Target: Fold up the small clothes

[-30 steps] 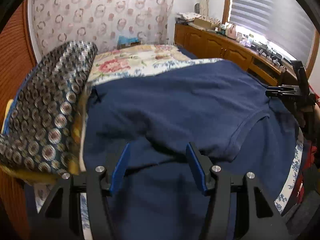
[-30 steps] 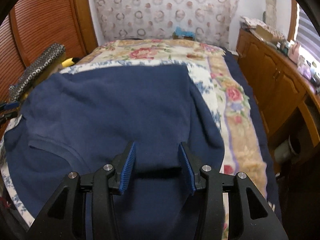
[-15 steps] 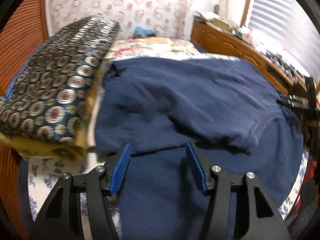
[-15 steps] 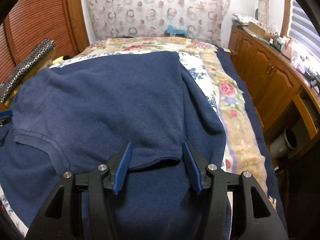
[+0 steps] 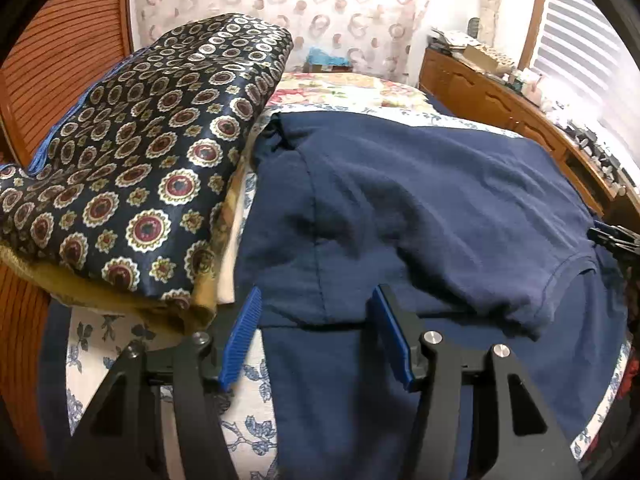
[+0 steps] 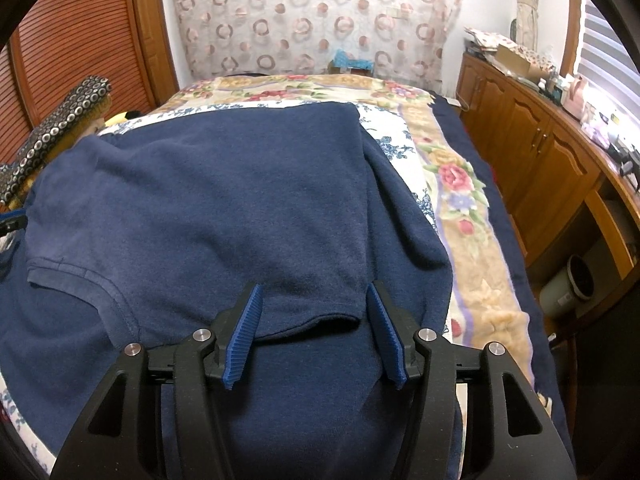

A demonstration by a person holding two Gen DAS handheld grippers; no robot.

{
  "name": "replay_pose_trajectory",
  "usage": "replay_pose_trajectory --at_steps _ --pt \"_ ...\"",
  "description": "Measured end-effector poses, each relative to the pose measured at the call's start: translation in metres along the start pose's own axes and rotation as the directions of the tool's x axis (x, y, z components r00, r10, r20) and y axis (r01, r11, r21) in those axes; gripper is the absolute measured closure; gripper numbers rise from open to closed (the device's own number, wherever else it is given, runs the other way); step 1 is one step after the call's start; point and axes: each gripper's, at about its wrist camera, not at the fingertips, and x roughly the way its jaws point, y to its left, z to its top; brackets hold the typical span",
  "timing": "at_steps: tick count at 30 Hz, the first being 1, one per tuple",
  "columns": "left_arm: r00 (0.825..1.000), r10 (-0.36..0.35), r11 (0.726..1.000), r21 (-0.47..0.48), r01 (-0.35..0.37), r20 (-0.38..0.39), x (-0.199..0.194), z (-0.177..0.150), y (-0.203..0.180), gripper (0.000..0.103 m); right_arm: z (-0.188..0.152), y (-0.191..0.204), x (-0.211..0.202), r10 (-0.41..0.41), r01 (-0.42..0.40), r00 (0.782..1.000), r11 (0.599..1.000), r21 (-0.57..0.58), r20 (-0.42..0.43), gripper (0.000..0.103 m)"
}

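Shirt [image 6: 224, 200] (navy knit) lies folded over itself, hem rumpled.

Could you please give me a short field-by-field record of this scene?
garment: navy blue knit shirt, folded over on itself, lying on the bed
surface: floral bedspread
beside it: folded dark medallion-patterned fabric
left gripper: open over the folded edge, nothing gripped
right gripper: open, jaws just widened, straddling the hem without pinching
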Motion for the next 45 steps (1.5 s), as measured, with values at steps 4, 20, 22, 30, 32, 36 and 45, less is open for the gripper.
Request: replay_pose_trajectory --at_steps 4,20,22,30,32,36,45 --pt "1.0 0.013 1.0 0.012 -0.014 0.002 0.001 -0.004 -0.006 0.046 0.0 -0.001 0.001 -0.003 0.003 1.0 1.0 -0.001 0.001 0.046" --pt "0.996 -0.011 0.994 0.111 0.002 0.086 -0.022 0.01 -0.025 0.101 0.0 -0.001 0.001 -0.004 0.004 1.0 1.0 -0.001 0.0 0.045" --pt "0.993 -0.025 0.994 0.111 0.012 0.116 -0.032 0.013 -0.027 0.101 0.0 -0.001 0.001 -0.005 0.005 1.0 1.0 -0.001 0.001 0.045" --pt "0.987 -0.091 0.992 0.099 0.078 0.132 -0.041 0.018 -0.036 0.101 0.0 -0.001 0.001 -0.005 0.005 1.0 1.0 -0.001 0.0 0.045" --pt "0.987 -0.098 0.992 0.087 0.088 0.125 -0.037 0.017 -0.038 0.101 0.0 -0.001 0.001 -0.005 0.005 1.0 1.0 -0.002 0.0 0.045" --pt "0.99 -0.09 0.994 0.069 0.083 0.109 -0.028 0.014 -0.037 0.101 0.0 -0.001 0.001 -0.005 0.005 1.0 1.0 -0.001 0.0 0.045" --pt "0.993 -0.112 0.994 0.004 0.112 0.019 -0.005 0.007 -0.027 0.085 0.0 0.0 0.001 -0.006 0.006 1.0 1.0 -0.001 0.0 0.045"
